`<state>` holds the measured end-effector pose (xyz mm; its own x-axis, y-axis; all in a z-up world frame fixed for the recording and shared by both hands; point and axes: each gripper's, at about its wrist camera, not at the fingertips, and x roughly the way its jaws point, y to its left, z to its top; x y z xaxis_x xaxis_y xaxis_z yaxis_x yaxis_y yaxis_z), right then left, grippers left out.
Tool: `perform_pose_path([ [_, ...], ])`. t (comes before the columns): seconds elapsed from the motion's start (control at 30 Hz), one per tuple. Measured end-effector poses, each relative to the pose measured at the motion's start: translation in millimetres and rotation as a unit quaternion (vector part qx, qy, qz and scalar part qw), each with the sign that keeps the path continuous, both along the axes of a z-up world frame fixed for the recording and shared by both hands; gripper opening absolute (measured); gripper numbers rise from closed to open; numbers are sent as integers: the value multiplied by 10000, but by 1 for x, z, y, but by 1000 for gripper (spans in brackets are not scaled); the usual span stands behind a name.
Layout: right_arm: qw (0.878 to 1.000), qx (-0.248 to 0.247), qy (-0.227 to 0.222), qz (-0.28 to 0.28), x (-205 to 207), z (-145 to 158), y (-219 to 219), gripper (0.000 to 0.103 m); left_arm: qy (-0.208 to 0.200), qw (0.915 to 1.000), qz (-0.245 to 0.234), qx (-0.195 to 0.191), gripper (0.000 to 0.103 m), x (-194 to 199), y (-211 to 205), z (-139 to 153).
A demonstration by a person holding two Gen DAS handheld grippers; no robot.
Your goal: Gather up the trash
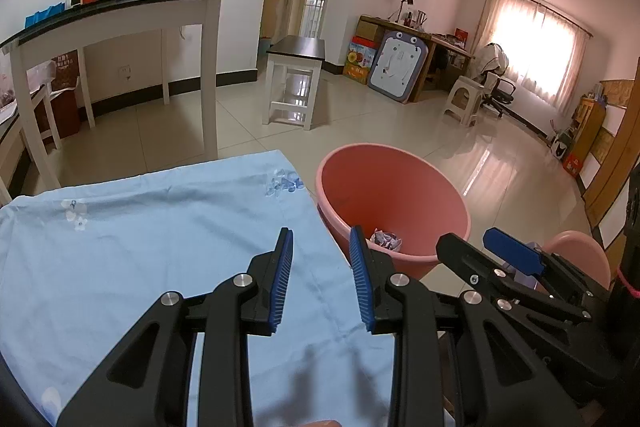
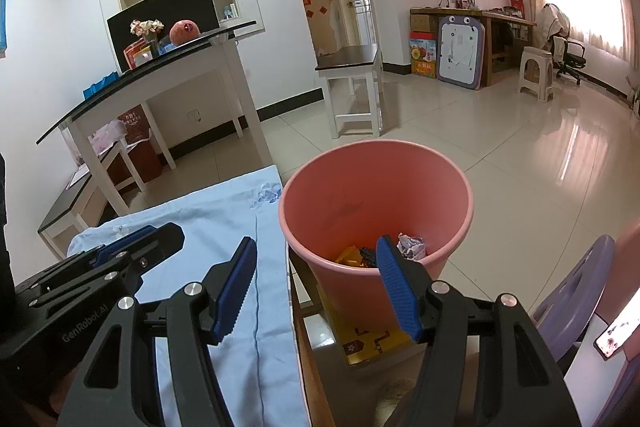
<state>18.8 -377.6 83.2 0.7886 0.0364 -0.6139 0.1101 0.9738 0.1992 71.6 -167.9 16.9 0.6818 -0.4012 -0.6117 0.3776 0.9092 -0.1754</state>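
A crumpled paper wad (image 2: pixel 411 246) lies at the bottom of the pink bin (image 2: pixel 374 163), lower centre of the right wrist view, beside yellow and dark scraps (image 2: pixel 356 255). The bin stands on the floor just right of the desk, which is covered by a light blue cloth (image 1: pixel 160 227). The left hand-held gripper (image 1: pixel 322 269) hovers over the cloth's right edge, jaws spread with nothing between them. The right hand-held gripper (image 2: pixel 316 281) hangs at the bin's near rim, jaws spread wide and empty. A white side table (image 2: pixel 352 61) stands beyond.
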Motion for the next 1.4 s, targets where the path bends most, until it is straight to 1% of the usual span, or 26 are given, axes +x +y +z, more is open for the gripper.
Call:
perform_pose_path([
  [0.67, 10000, 20, 96, 10, 11, -10, -2, 61, 110, 9999, 11, -2, 30, 3, 0, -9],
  [0.9, 9999, 33, 145, 35, 15, -19, 1, 61, 144, 9999, 37, -9, 30, 4, 2, -12],
  [1.4, 9999, 29, 143, 35, 16, -18, 2, 61, 154, 9999, 32, -4, 30, 4, 3, -12],
])
